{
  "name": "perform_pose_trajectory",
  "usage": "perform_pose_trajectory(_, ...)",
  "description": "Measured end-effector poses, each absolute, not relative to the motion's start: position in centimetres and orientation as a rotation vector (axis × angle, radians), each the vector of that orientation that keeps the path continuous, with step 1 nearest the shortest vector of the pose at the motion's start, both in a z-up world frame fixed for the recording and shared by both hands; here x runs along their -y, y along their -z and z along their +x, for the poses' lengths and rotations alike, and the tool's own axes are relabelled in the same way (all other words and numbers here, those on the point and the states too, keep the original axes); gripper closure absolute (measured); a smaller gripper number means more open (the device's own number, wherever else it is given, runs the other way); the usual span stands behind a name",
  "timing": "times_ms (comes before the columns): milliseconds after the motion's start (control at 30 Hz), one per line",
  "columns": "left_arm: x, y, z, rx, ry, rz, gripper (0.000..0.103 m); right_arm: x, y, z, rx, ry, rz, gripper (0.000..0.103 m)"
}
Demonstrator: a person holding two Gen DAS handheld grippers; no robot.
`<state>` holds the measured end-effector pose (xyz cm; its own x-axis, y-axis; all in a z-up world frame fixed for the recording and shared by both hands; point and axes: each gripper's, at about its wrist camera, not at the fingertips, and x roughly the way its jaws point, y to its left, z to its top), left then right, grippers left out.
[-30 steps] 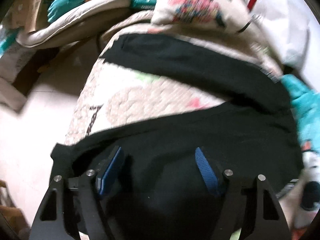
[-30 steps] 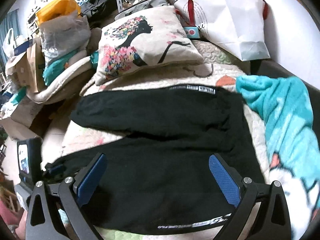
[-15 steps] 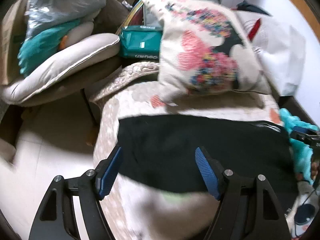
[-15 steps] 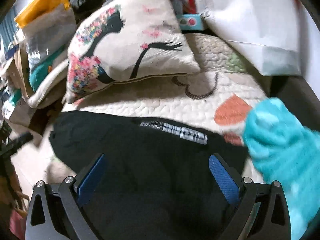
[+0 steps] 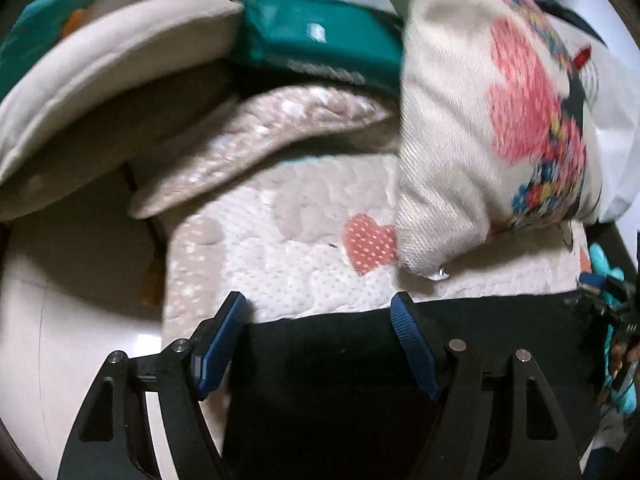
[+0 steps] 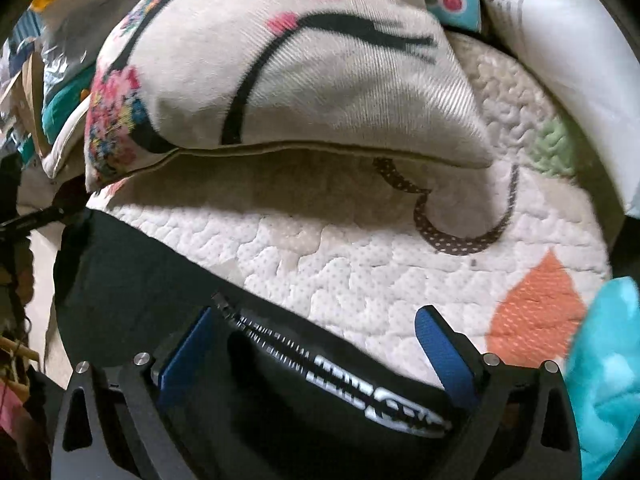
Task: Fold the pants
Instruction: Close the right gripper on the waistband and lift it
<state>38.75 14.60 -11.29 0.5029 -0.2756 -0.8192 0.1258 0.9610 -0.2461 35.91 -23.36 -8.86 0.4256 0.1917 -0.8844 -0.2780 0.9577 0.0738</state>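
Left wrist view: left gripper (image 5: pixel 318 320) has jaws spread wide, nothing between them, blue pads (image 5: pixel 218 344) straddling the far edge of the black pants (image 5: pixel 340 380). Cloth runs under both fingers; can't tell if the pads touch it. The edge here looks like the leg-end side, straight and flat on the quilted bed cover (image 5: pixel 288 248). Beyond it: a flowered pillow (image 5: pixel 500 128) resting on the cover, a teal package (image 5: pixel 320 44) behind that, and a beige cushion (image 5: pixel 100 72) off to the left over the floor.

Right wrist view: right gripper (image 6: pixel 316 344) also wide open and empty, jaws straddling the waistband (image 6: pixel 360 372) with its white lettering. Waistband lies between the pads, not pinched. The pillow is just past it, a teal blanket (image 6: pixel 608 380) at the right, and a white bag (image 6: pixel 560 60) far right.

Judgement: pants lie flat across the bed, each gripper lined up at one end of the far edge. Looks like the pre-grasp for a lengthwise fold, leg over leg. Next move likely needs both jaws lowered and closed on that edge, catching the full cloth thickness, then a matched lift so the fabric doesn't skew. Waistband is thicker; the right side needs a deeper bite.
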Motion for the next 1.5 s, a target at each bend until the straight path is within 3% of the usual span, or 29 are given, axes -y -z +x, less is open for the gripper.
perform_pose_trajectory(67,-13.1,11.7,38.8,-1.014,0.26,-0.082,0.014,23.4,9.8,36.5,-1.113,-0.306,-0.077,0.003)
perform_pose_trajectory(167,-11.3,11.9,38.2,-1.004,0.26,0.036,0.015,23.1,10.2,36.6,-1.112,-0.335,-0.064,0.005)
perform_pose_trajectory(233,-11.1,11.3,37.6,-0.997,0.278,0.032,0.042,22.6,10.1,36.4,-1.115,-0.373,-0.048,0.016)
perform_pose_trajectory(267,-11.3,11.0,37.4,-0.996,0.294,0.02,0.074,22.6,10.0,36.3,-1.115,-0.387,-0.047,0.026)
perform_pose_trajectory(300,-11.3,10.6,37.0,-1.001,0.32,0.003,0.087,22.4,9.9,36.2,-1.117,-0.407,-0.039,0.035)
perform_pose_trajectory(333,-11.3,10.3,36.7,-1.003,0.345,-0.008,0.089,22.3,9.8,35.7,-1.124,-0.421,-0.024,0.047)
perform_pose_trajectory(467,-10.5,9.1,34.7,-0.973,0.353,0.041,0.09,22.3,9.4,35.1,-1.128,-0.429,-0.016,0.064)
perform_pose_trajectory(533,-10.7,8.4,33.8,-0.954,0.353,0.028,0.09,22.4,9.1,34.8,-1.131,-0.433,-0.003,0.08)
perform_pose_trajectory(667,-10.7,6.1,31.7,-0.905,0.342,-0.017,0.09,22.4,7.7,33.4,-1.107,-0.437,0.0,0.089)
perform_pose_trajectory(1200,-13.5,-0.1,19.6,-0.746,0.347,-0.07,0.09,20.2,2.4,23.2,-1.06,-0.422,-0.07,0.091)
perform_pose_trajectory(1500,-13.7,-0.4,10.4,-0.711,0.305,-0.001,0.09,18.4,1.7,14.7,-1.049,-0.406,-0.159,0.091)
